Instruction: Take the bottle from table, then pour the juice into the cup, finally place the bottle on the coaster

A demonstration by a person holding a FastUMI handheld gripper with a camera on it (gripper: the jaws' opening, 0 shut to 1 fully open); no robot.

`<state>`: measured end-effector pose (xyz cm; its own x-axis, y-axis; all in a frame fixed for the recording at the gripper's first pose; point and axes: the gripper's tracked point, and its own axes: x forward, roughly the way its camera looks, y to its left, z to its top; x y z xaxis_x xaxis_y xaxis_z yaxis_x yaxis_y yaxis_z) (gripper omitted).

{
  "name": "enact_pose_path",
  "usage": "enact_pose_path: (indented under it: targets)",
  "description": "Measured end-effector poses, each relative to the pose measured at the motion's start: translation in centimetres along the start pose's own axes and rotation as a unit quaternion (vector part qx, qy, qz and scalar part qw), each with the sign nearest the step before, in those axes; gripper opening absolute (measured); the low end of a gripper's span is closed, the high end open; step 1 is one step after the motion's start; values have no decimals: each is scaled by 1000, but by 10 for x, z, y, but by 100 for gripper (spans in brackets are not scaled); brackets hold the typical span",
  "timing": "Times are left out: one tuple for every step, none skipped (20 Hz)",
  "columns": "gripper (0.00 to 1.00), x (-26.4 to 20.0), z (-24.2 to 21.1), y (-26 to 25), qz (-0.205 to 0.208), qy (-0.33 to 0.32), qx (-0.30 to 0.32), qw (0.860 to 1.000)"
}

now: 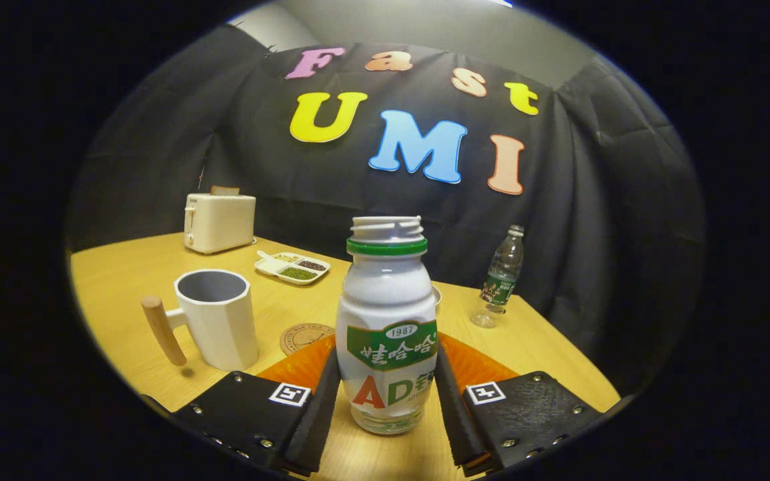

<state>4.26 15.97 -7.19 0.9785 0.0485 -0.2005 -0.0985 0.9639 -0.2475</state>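
Observation:
A white drink bottle (387,314) with a green collar, green and red label and no cap stands upright between my fingers. My gripper (386,357) is shut on the bottle, with the left pad (323,394) and the right pad (448,401) pressing its lower sides. Its base looks level with the wooden table (124,280). A white faceted cup (219,319) with a wooden handle stands ahead and to the left, empty as far as I see. A round brown coaster (303,336) lies between the cup and the bottle, just beyond my left finger.
An orange ribbed mat (475,364) lies behind the bottle. Farther back are a white toaster (219,222), a divided white tray (293,266) of beans, and a clear water bottle (502,277) near the table's right edge.

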Motion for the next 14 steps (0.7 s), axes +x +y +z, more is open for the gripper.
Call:
enact_pose_path:
  targets:
    - [70, 2, 3, -1, -7, -1, -22, 1000]
    - [70, 3, 8, -2, -13, -2, -42, 999]
    - [70, 4, 11, -4, -20, -2, -62, 998]
    - [70, 6, 15, -6, -26, 0, -87, 996]
    - [70, 8, 20, -7, -33, -1, -112, 993]
    - [70, 9, 25, -7, -39, -3, -137, 990]
    - [70, 11, 28, -7, -43, -4, -161, 986]
    - [70, 13, 32, -7, -48, -4, -184, 982]
    - [70, 14, 36, -8, -54, -7, -206, 977]
    - [70, 15, 41, -8, -60, -10, -228, 972]
    - [70, 15, 46, -7, -66, -14, -250, 966]
    - [70, 15, 50, -7, -72, -18, -272, 959]
    - [70, 16, 54, -6, -77, -23, -293, 953]
    - [70, 17, 58, -5, -82, -27, -313, 946]
